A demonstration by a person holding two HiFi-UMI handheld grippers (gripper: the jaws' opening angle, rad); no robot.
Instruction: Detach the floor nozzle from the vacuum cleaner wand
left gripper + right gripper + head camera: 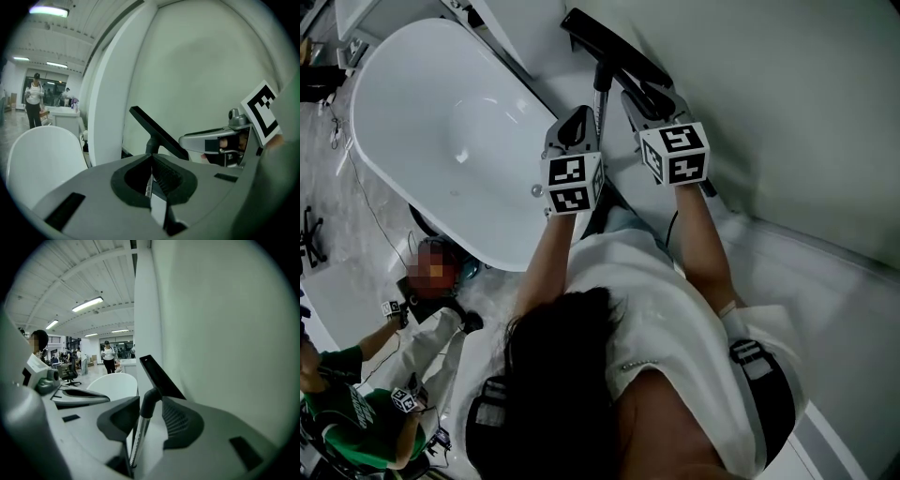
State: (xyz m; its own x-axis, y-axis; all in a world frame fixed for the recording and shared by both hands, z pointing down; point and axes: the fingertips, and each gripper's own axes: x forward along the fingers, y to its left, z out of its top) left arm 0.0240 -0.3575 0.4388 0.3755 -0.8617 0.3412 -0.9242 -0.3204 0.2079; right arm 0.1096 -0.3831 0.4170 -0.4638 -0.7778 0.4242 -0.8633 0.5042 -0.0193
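Bathtub (394, 131) far left in head view. Left gripper (152, 157): fingers clamped tight on the silver wand (600, 89). Right gripper (151, 401): fingers approx half open, either side of the black neck w/o pressing it, so no hold. Floor nozzle (605, 42) not yet off, held up in the air near the wall (787, 112). Risk imo: if I close on tube instead of neck, nothing separates. A hard yank could bang the nozzle into the wall or drop it.
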